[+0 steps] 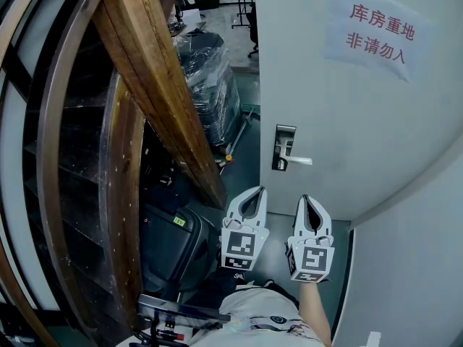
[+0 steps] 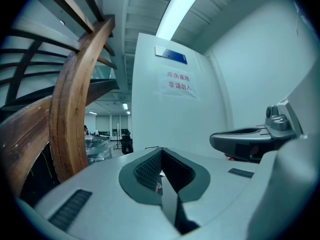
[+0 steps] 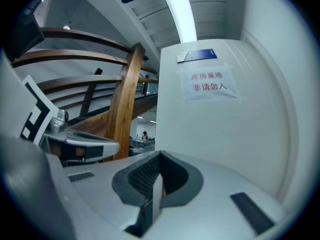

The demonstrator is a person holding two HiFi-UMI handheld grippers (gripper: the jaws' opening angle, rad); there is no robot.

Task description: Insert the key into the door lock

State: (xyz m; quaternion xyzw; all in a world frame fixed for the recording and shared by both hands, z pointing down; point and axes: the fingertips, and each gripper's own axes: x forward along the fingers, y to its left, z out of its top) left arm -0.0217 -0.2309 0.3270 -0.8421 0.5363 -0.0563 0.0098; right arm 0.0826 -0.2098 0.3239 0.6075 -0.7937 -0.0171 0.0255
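Storeroom entrance beneath a curved wooden staircase (image 1: 155, 78), with a film-wrapped pallet (image 1: 210, 78) behind it and a black case (image 1: 170, 243) on the floor at left. The white door (image 1: 347, 121) fills the right half of the head view and carries a paper notice (image 1: 380, 33). The door lock (image 1: 283, 149), a metal plate with a lever handle (image 1: 299, 161), sits near the door's free edge, ahead of both tools and well apart from them.

The left gripper (image 1: 259, 190) and right gripper (image 1: 307, 199) are held side by side and level, pointing toward the door. Each has its jaws brought together, tips meeting. This paired, level posture suits lining up on the lock before any approach.

The key is not plainly visible. A small pale glint deep between the left gripper's pads (image 2: 145, 171) may be it, but the right gripper shows a similar speck, so neither can be called a grip on the key. Judged from this, insertion has not begun. The keyhole itself is too small to pick out on the plate.
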